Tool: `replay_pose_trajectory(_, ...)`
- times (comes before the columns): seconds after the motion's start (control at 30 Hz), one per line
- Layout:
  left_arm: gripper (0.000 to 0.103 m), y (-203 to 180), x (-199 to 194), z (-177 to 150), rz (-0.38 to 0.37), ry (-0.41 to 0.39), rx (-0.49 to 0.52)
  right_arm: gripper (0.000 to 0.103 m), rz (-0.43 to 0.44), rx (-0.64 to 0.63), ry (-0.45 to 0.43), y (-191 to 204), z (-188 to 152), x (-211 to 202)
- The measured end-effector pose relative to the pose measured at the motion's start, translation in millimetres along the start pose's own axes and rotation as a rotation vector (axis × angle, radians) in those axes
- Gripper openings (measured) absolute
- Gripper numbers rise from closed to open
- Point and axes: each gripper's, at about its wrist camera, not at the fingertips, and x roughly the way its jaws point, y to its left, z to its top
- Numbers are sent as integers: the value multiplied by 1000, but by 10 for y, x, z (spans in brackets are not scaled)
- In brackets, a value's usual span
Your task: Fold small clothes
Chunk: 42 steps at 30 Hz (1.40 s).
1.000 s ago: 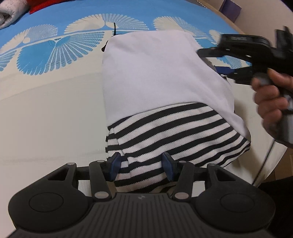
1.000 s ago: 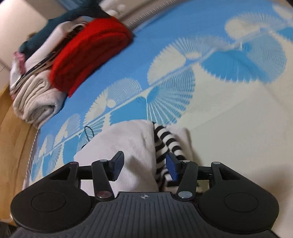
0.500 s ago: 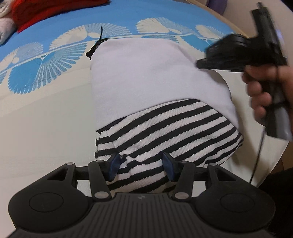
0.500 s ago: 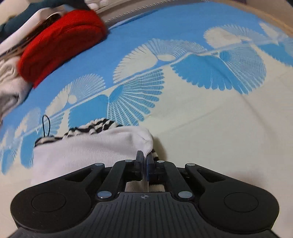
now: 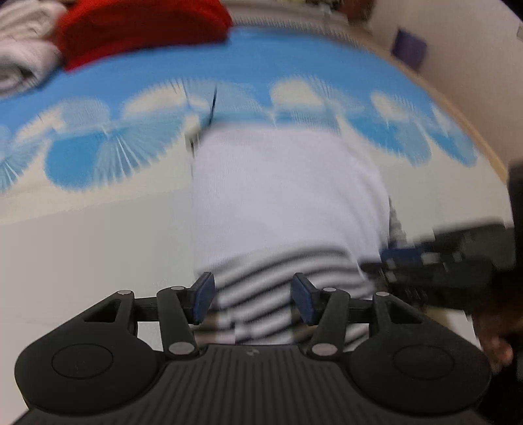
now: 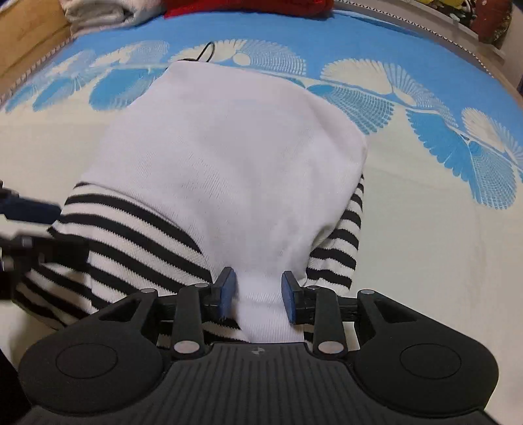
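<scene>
White knit covers most of the striped sweater [image 6: 228, 170], which lies bunched on the bedspread [image 6: 425, 245] just ahead of both your tools. A white panel is already folded over the black-and-white stripes, so you look partway through: one fold laid, the bundle not yet squared or set aside.

Your right gripper [image 6: 256, 294] has its jaws opening, a tongue of white fabric standing between the blue pads; they don't appear to be pressing on it. Your left gripper [image 5: 251, 299] sits with its jaws apart over the striped hem, the cloth below them rather than pinched, though that view is smeared, so take it as likely and not certain.

What's left, by my reading: tuck the loose striped edges under, flatten the bulge, then move on to the next garment.

You're working on a bed covered in blue with pale fan motifs fading to cream near you. A red folded garment [image 5: 143, 29] and pale folded clothes [image 5: 26, 49] are stacked at the far side. A thin black cord [image 6: 204, 54] lies at the sweater's far edge, and a wooden frame [image 6: 29, 39] borders the bed.
</scene>
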Motion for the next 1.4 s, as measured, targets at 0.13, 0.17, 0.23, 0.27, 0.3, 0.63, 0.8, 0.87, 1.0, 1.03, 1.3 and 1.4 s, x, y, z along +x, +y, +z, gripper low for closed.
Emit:
replay_pose_trajectory(0.13,57,57,77,139,-9,-35,-71,32,-40,-27,16,-21,-98,-68)
replay_pose_trajectory(0.17,57,62,153,164,-11,-17,-83,32,-46,-46,28,-14,-122,-70)
replay_pose_trajectory(0.23,59,45,347,171,-5,43,-78,32,-64,-74,58,-4,-204,-53)
replay_pose_trajectory(0.27,62,29,429,161,17,67,-60,33,-76,-75,73,-26,-232,-37)
replay_pose_trajectory(0.3,68,6,478,164,42,71,-44,36,-73,-60,79,-82,-252,-32)
replay_pose_trajectory(0.63,70,7,437,82,44,83,-23,43,-87,-16,83,-135,-316,-59)
replay_pose_trajectory(0.8,92,-57,-129,44,135,-141,61,49,-164,24,-58,-90,-293,-523)
replay_pose_trajectory(0.87,100,-108,-333,-18,160,-194,95,58,-172,56,-169,-93,-298,-830)
replay_pose_trajectory(1.0,102,-172,-810,-158,187,-241,99,85,-178,117,-368,-65,-475,-1384)
replay_pose_trajectory(1.03,102,-191,-948,-219,191,-258,88,86,-174,126,-402,-55,-547,-1472)
replay_pose_trajectory(1.3,103,-598,-1499,-1071,168,-348,64,89,-182,198,-512,172,-1146,-1780)
replay_pose_trajectory(1.4,102,-712,-1399,-1219,166,-275,117,89,-196,154,-501,284,-1236,-1782)
